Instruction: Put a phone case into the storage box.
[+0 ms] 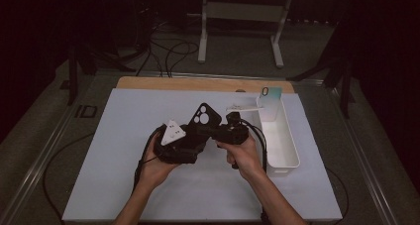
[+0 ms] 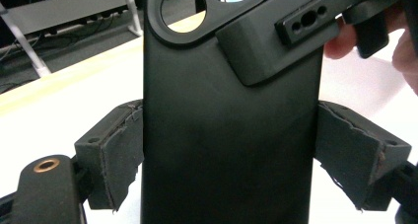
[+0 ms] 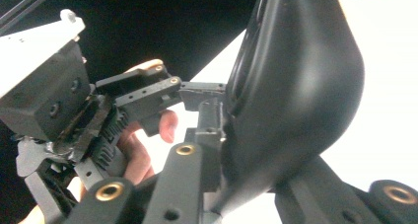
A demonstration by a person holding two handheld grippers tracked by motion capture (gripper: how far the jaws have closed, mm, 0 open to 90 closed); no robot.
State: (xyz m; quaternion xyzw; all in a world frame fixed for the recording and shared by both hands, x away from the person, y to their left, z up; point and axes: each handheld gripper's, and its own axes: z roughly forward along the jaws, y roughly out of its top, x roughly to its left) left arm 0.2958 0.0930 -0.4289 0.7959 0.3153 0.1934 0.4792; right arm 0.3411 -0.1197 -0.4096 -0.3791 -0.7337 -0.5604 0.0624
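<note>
At the centre of the high view, above the white table [image 1: 124, 185], a black phone case [image 1: 203, 118] is clamped across its width by the left gripper [image 1: 190, 136]. Its edge is pinched by the right gripper [image 1: 210, 132].

You hold a matt, smooth black plastic phone case [image 2: 226, 135]. The pads [image 2: 116, 155] gripping it look rough and torn-edged. Your bin [image 1: 287, 150] is glossy white plastic.

Dim room, grey floor [image 1: 237, 61] (cables trailing), white frame [image 1: 242, 12] behind.

Your forearms are bare, no sleeves. Your left gripper [image 1: 190, 136] is black with a grey three-cornered plate. Brass-ringed screw holes dot the right gripper [image 1: 210, 132].
</note>
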